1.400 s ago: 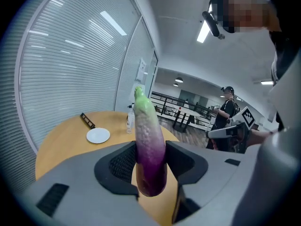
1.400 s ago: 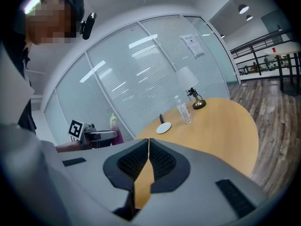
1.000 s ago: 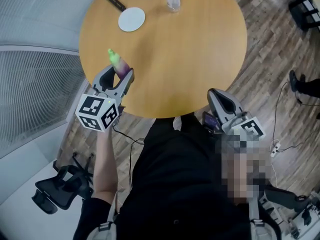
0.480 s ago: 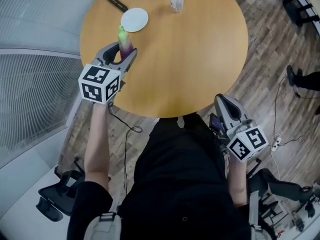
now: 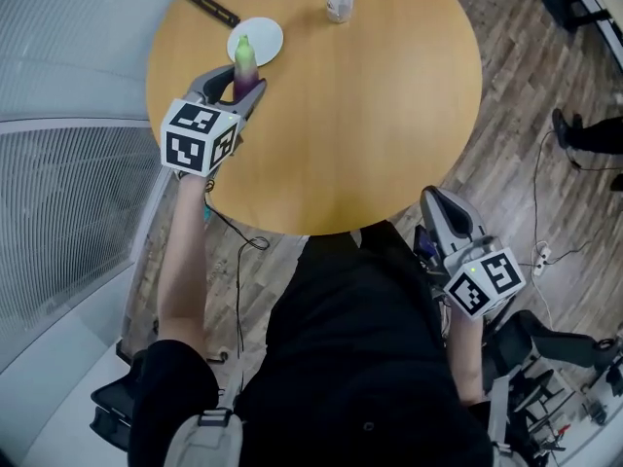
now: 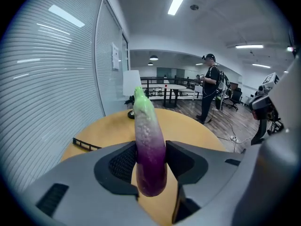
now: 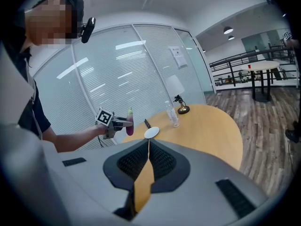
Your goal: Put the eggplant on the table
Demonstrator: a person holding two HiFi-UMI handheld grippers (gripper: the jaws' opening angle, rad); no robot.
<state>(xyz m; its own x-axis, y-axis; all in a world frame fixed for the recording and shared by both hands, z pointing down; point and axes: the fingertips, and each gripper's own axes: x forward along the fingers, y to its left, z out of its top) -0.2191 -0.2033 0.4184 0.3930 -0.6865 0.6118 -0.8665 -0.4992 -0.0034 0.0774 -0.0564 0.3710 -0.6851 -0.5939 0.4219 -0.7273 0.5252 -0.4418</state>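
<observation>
Eggplant (image 5: 243, 64) moved out over the table (image 5: 380, 115), 10 o'clock edge, beside the white plate (image 5: 269, 37); upright, clamped mid-body in left gripper (image 6: 150, 160). Looks light, smooth, slightly soft: hold the purple belly. Right gripper (image 7: 147, 149) closed, empty, 5 o'clock off-table.

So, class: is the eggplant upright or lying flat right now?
Upright: the eggplant stands green tip up, purple end clamped in the left gripper.

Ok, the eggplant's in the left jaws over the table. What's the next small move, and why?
Probably lower the left gripper toward bare table beside the white plate: the jaws hold the eggplant upright in the air, so it should touch down before release.
</observation>
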